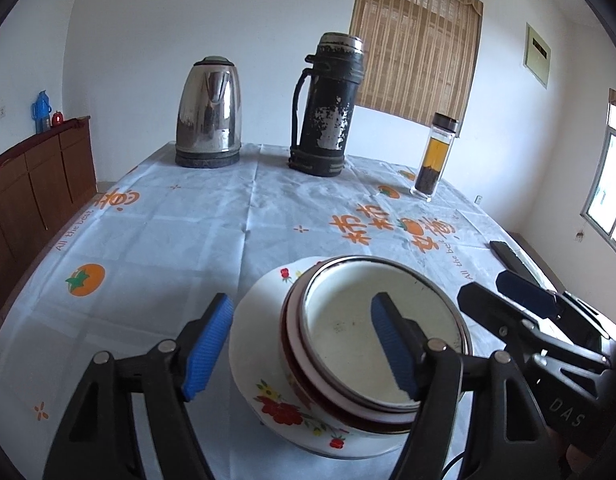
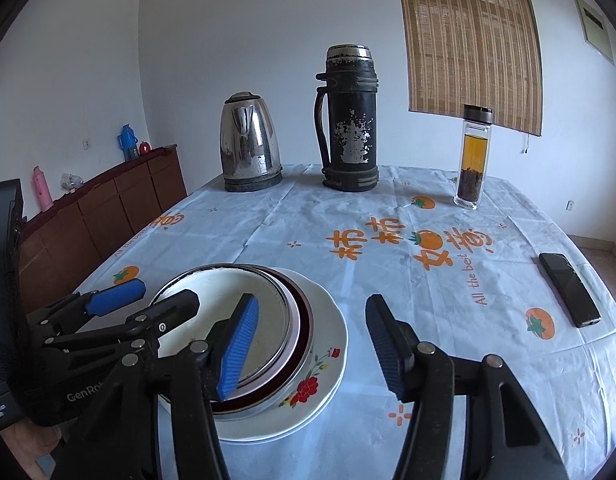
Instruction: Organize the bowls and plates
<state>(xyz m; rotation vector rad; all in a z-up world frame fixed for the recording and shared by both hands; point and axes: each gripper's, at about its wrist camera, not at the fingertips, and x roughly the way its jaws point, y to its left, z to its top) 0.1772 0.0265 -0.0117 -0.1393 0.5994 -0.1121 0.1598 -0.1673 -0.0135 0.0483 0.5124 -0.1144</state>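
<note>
Left claw (image 1: 304,344) spread wide: one blue pad outside the plate's near-left edge, the other hanging over the bowl's hollow, neither pressing on anything. Right claw (image 2: 311,344) likewise spread, one pad over the bowl's right rim, the other over bare cloth; nothing pinched.

Stack sits at the desk's (image 1: 156,240) near edge: white flowered plate (image 1: 256,364) at the bottom, red-rimmed bowl (image 1: 296,376) on it, metal-rimmed white bowl (image 1: 371,332) nested on top. All mouths face up; round, so no long axis to note.

Left wrist view shows the right claw entering from the right edge (its maker's lettering partly legible). Right wrist view shows the left claw coming in from the left, plus a bit of the hand (image 2: 28,444) behind it.

Only the right view shows the dark phone (image 2: 569,289) in full, lying flat at the desk's right side, long axis running away from the camera; the left view catches just a sliver.

Far end, in a row: steel kettle (image 1: 209,112), worn black thermos (image 1: 327,106), glass tea bottle (image 1: 435,156), all upright. Beyond, a wooden sideboard (image 2: 108,212); the pink flask (image 2: 42,188) on it appears only in the right view.
</note>
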